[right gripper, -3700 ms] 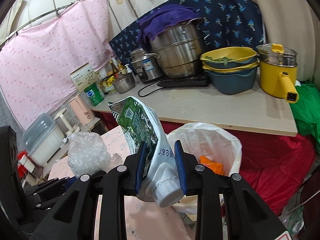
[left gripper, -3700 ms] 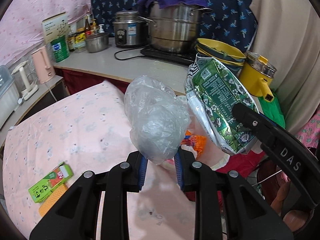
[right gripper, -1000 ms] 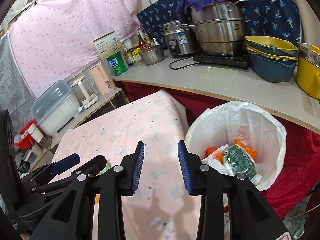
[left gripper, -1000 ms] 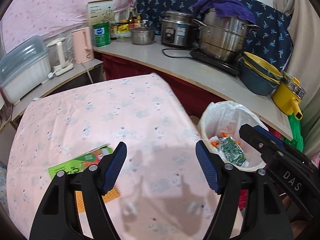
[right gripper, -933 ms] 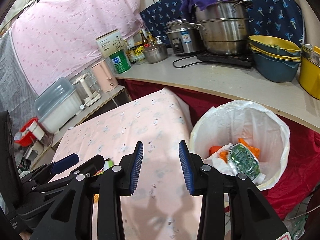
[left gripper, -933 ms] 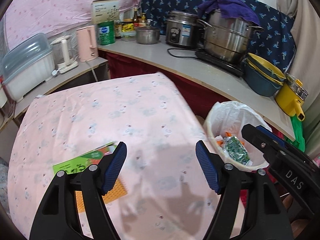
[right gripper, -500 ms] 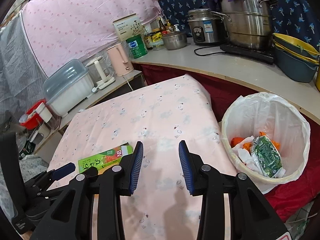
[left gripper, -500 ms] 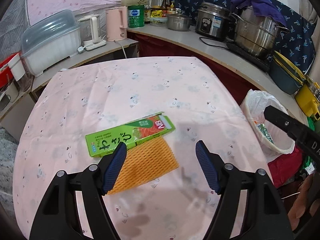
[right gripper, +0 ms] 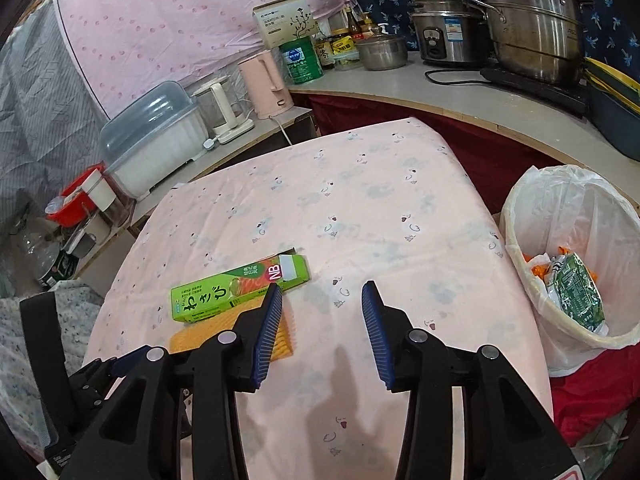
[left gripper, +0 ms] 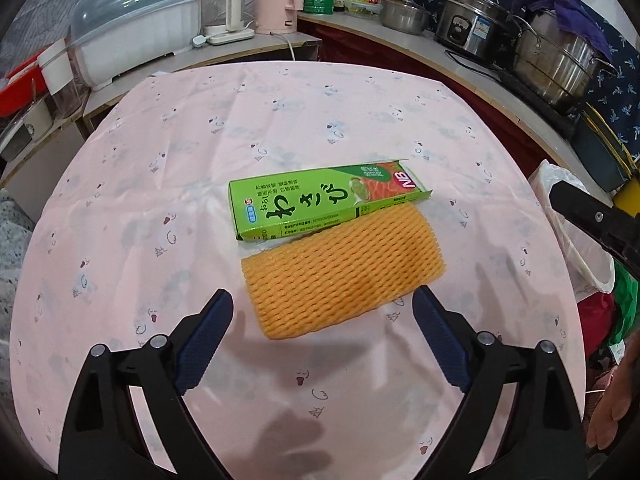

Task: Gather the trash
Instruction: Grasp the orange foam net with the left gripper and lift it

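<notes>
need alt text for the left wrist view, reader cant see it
The open left gripper hovers over a pink tablecloth, aimed at an orange foam net sleeve lying against a green carton. At the right edge are the white-lined trash bin and part of the right gripper; kitchen counters with pots curve behind.

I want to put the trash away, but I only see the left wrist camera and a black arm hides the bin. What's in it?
Observer: The right wrist view shows a green pouch lying in the bin, on top of orange scraps.
Operator: Is the right gripper carrying something?
Observer: No. The right gripper has its jaws open with nothing between them, above the tablecloth.
</notes>
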### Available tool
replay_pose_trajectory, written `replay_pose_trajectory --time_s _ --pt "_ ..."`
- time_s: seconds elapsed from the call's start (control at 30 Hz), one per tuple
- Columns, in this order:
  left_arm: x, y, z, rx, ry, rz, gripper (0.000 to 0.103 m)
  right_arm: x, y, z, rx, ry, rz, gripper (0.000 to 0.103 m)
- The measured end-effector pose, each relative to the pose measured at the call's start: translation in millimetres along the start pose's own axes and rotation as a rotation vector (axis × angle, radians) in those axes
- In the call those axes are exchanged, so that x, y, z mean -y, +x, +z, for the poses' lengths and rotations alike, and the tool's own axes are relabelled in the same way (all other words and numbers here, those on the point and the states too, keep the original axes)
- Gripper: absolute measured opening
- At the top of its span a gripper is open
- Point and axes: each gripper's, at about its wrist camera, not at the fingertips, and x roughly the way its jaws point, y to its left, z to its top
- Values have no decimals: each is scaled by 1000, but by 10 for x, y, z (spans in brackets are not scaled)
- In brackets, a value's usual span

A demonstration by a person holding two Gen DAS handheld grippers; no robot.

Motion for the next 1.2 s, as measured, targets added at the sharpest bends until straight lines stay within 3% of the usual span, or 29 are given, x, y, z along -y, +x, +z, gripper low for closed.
replay_pose_trajectory --time_s 0.1,0.23,0.37,0.43,0.47,0.5,0.53,0.83,1.2 --pt "-10 79 -15 -21 -5 -17 83 -29 35 -9 -6 -3 -2 41" --pt "10 196 -39 -61 9 -26 58 -36 77 -16 -15 0 -9 41" --pt "25 236 -64 -74 19 -36 41 -36 111 -18 -22 -2 -15 41" --pt "47 219 -58 -72 31 -44 26 -30 134 -13 -26 -1 -16 41" --pt "58 206 -58 -70 37 -49 23 -28 146 -13 -28 -1 -17 41" --pt "63 193 -55 -67 39 -53 10 -29 154 -20 -29 0 -17 41" --pt "61 178 -45 -66 41 -56 7 -33 162 -23 -31 0 -17 41" --pt "132 -64 76 -3 67 -87 4 -60 131 -4 -22 -5 -20 41" --pt "-89 -414 440 119 14 -54 4 -143 144 42 -20 -22 -6 41"
